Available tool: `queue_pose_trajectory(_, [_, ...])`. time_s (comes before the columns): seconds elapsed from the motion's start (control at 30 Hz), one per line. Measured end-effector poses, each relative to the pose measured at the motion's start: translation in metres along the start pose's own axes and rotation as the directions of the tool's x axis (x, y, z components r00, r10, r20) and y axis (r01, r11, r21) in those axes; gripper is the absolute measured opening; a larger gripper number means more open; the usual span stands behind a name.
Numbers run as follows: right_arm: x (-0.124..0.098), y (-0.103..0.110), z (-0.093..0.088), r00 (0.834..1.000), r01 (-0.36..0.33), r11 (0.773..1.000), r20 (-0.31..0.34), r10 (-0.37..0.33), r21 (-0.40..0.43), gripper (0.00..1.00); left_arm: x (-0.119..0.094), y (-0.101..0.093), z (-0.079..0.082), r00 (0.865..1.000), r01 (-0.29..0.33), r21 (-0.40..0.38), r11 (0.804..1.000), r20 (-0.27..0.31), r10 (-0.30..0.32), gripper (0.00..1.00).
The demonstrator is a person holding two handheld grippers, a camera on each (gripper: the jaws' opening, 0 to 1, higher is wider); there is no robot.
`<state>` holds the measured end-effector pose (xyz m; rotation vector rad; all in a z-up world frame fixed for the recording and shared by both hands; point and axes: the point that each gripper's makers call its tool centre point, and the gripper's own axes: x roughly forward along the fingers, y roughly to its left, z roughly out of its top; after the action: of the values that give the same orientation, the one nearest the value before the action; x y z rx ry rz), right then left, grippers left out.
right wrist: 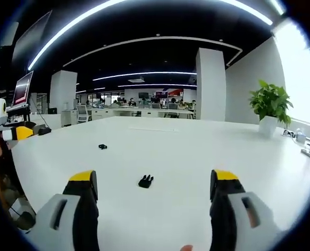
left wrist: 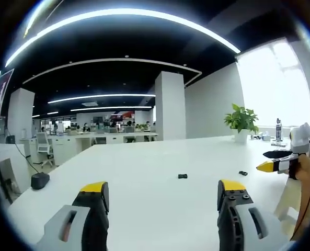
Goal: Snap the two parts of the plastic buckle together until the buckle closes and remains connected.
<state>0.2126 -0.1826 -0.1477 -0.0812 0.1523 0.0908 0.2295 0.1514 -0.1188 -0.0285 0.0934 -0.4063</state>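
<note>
2 buckle parts lie on the white table, well apart from each other, and 2 grippers hang above it. In the left gripper view the first buckle part sits ahead of the left gripper, between the lines of its 2 fingers and nearer the right one; the second buckle part lies ahead and just outside the right finger. In the right gripper view the second buckle part rests between the 2 fingers of the right gripper, about level with their tips, and the first buckle part lies farther ahead, near the line of the left finger.

Both parts are small, black and plastic. The second shows short prongs at 1 end; the first looks like a compact block, too small to read further.

The left gripper stands wide apart and holds nothing. The right gripper is likewise spread wide and empty. Each has 2 grey fingers with yellow tips.

1 potted plant stands ahead and right of the fingers, and 1 black device lies far left.
</note>
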Motion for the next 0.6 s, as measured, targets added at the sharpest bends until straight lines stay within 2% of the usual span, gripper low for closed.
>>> queue_pose_trajectory(0.6, [0.0083, 0.0041, -0.0076, 1.000, -0.010, 1.000, -0.023, 0.010, -0.001, 0.87, 0.0007, -0.0017, -0.0013, 1.000, 0.006, 0.001, 1.000, -0.005, -0.006, 0.86])
